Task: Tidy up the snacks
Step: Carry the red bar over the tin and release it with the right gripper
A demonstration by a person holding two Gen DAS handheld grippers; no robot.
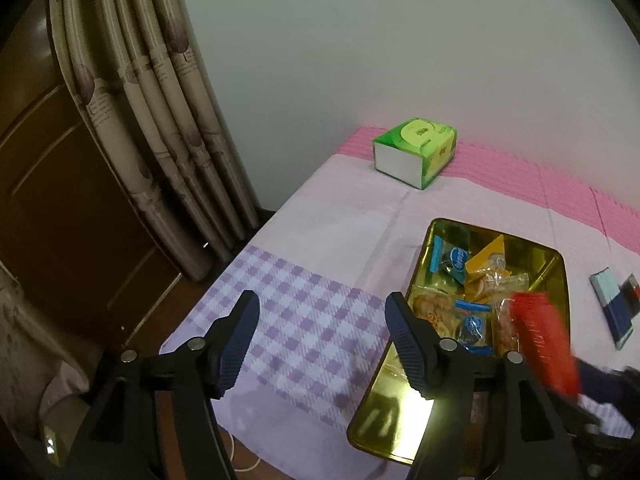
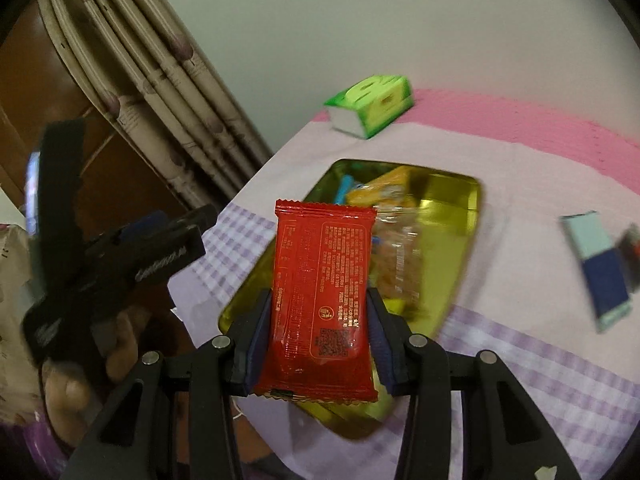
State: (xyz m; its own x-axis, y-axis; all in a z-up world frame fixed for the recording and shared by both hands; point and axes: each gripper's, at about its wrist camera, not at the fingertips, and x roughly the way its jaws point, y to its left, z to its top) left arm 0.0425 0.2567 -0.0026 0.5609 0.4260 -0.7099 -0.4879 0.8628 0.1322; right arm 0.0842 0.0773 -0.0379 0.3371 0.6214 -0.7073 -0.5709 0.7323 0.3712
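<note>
My right gripper (image 2: pixel 320 304) is shut on a red snack packet (image 2: pixel 322 280), held upright above the near end of the gold tin tray (image 2: pixel 468 208). The same red packet (image 1: pixel 544 340) shows blurred at the right of the left wrist view, over the tray (image 1: pixel 558 264). In the tray lie several wrapped snacks: blue packets (image 1: pixel 458 260), a yellow packet (image 1: pixel 486 258) and clear-wrapped biscuits (image 1: pixel 500 284). My left gripper (image 1: pixel 320 320) stands open with nothing between its fingers, above the checked cloth just left of the tray. A hand holds the left gripper (image 2: pixel 120 248) at the left of the right wrist view.
A green tissue box (image 1: pixel 416 148) stands at the table's far edge on the pink cloth. A blue and pale snack bar (image 2: pixel 600 264) with a darker one beside it lies on the cloth right of the tray. Curtains (image 1: pixel 160 120) and a brown door hang left, past the table edge.
</note>
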